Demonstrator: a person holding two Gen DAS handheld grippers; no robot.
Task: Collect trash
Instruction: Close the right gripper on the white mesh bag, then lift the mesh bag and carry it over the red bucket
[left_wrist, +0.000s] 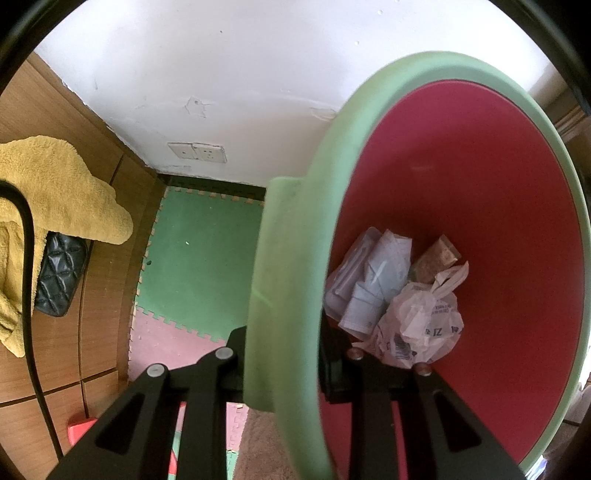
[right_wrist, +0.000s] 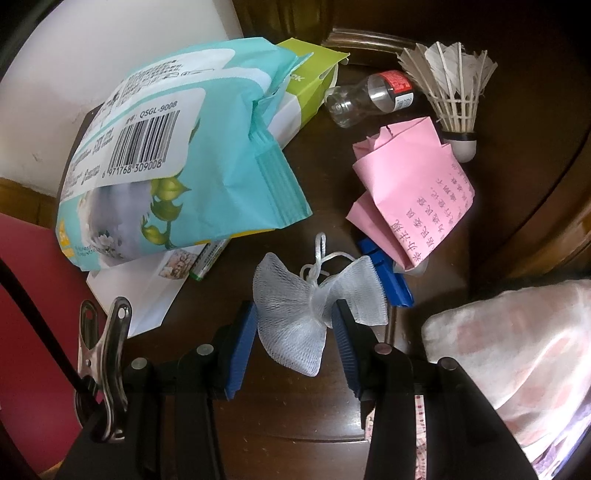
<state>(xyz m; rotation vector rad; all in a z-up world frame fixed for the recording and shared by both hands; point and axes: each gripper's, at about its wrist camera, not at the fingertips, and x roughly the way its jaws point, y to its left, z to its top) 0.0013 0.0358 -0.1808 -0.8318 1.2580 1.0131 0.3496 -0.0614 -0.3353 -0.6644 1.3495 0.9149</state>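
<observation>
Dark polished wood forms the desk (right_wrist: 295, 413) before us. Our left tongs (left_wrist: 282, 363) are clamped on the thick green rim of the round, red-lined bin (left_wrist: 480, 206), where crumpled bags and papers (left_wrist: 399, 291) already lie. Our right tongs (right_wrist: 295, 341) stand apart around a white mesh net pouch (right_wrist: 314, 299), near creased pink paper (right_wrist: 410, 192).

Left wrist view close down into a bin (left_wrist: 424, 122); right, close over a cluttered tabletop (right_wrist: 295, 406).
</observation>
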